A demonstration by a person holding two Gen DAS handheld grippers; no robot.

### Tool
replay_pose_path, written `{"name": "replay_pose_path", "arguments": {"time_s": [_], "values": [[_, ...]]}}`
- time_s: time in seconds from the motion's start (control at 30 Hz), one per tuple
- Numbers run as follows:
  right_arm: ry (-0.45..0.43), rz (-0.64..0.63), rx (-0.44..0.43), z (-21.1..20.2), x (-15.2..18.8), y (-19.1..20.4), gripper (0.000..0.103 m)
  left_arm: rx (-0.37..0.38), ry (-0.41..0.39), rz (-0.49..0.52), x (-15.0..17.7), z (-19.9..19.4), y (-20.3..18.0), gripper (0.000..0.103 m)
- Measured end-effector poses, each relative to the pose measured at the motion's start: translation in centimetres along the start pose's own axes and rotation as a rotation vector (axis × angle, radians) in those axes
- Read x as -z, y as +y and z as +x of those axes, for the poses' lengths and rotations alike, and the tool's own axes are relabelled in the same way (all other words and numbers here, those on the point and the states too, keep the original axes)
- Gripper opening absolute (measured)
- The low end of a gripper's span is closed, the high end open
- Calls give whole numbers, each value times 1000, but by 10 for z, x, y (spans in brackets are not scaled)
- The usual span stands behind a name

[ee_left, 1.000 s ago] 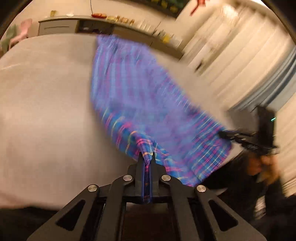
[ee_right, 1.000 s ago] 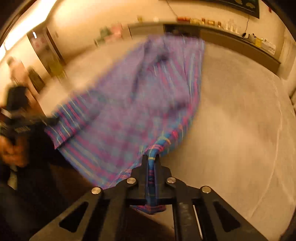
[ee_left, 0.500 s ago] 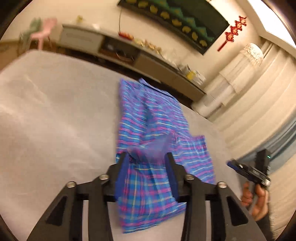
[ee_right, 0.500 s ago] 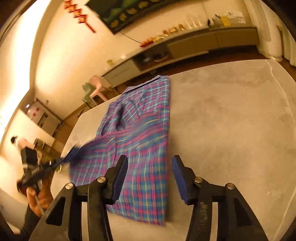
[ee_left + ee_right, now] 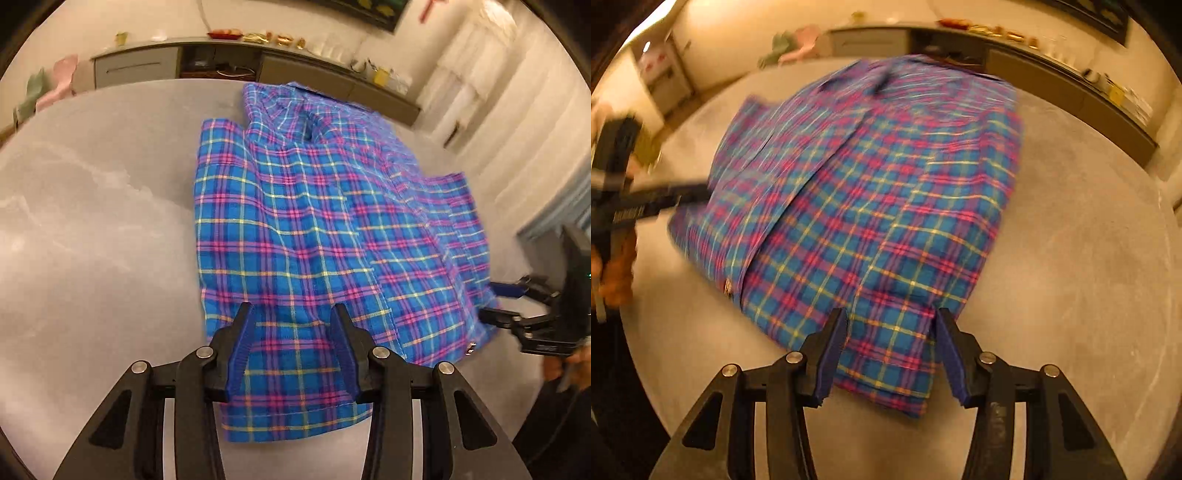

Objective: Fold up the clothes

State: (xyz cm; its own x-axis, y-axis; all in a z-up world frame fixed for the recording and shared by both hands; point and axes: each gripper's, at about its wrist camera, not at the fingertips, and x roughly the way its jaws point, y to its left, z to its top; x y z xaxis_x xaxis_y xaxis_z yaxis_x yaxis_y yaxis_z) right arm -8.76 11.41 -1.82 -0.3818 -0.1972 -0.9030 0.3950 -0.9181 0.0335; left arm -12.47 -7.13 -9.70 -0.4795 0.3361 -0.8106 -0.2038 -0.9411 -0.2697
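Left gripper [image 5: 291, 345]: I see it spread wide, empty, over the shirt's near hem | shirt [image 5: 314, 236]: plaid, lying flat on the grey table [image 5: 92, 229], collar at the far end | right gripper [image 5: 892, 347]: spread likewise, nothing pinched, above the near hem.

The left black two-finger tool with blue pads [image 5: 293, 345] has its jaws spread wide, holding nothing. The right black two-finger tool with blue pads [image 5: 891, 352] is likewise spread apart and empty. Each is gripped by a hand [image 5: 613, 275], seen blurred from the other's camera.
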Motion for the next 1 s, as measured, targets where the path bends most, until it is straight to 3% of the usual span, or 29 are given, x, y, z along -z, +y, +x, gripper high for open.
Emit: {"name": "replay_pose_path", "arguments": {"time_s": [0.07, 0.17, 0.27, 0.33, 0.43, 0.57, 0.67, 0.83, 1.0], "values": [[23, -18, -51, -5, 2, 4, 54, 64, -44, 9, -2, -16, -6, 40], [-66, 47, -95, -24, -8, -12, 54, 128, -102, 28, -19, -29, -18, 41], [-90, 124, -87, -12, -17, -36, 54, 90, -45, 82, -32, -9, -29, 40], [-29, 142, -81, 3, -13, -41, 55, 53, -8, 158, -38, 2, -40, 40], [-8, 108, -104, 4, -16, -42, 53, 90, -12, 212, -40, 1, -48, 40], [-150, 154, -122, -22, -69, -74, 53, 172, 5, 120, -42, 10, -38, 40], [-202, 196, -90, -8, -128, -107, 54, 205, 9, 126, -46, 14, -42, 40], [-152, 288, -7, 73, -221, -169, 55, 199, 68, 101, -45, 29, -37, 40], [-96, 334, -25, 136, -264, -201, 55, 222, 123, 84, -44, 45, -34, 40]]}}
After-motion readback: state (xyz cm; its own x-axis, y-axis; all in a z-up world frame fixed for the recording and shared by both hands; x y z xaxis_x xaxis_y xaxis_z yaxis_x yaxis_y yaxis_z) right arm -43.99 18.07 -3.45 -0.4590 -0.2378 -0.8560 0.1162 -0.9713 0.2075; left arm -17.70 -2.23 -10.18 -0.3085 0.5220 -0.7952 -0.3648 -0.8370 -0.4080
